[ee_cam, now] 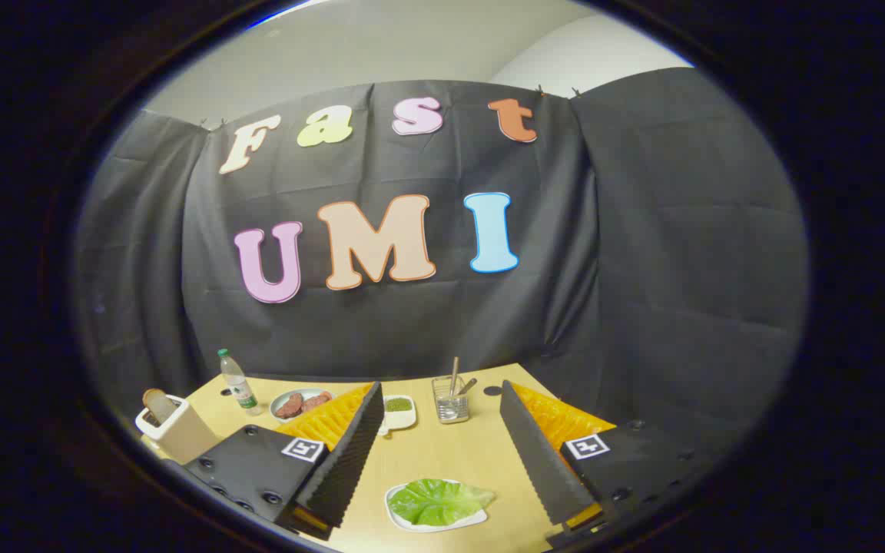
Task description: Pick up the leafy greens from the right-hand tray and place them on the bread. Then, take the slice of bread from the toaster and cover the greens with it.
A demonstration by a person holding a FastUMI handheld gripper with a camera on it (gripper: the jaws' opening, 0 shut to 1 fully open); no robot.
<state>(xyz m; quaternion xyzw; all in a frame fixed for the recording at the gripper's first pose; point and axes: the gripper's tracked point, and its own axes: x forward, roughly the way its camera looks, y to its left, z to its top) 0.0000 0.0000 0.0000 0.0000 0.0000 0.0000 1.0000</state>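
A green lettuce leaf (438,501) lies on a small white tray (404,524) on the wooden table, low between my two fingers and nearer than their tips. My gripper (442,399) is open, held above the table, with nothing between its fingers. A white toaster (175,430) stands at the table's left, beyond the left finger, with a slice of bread (157,404) sticking up out of its slot.
A white bowl with reddish meat pieces (300,404) sits behind the left finger. A small white dish of green grains (399,410), a clear cup with utensils (451,401) and a plastic bottle (237,382) stand along the back near the black cloth wall.
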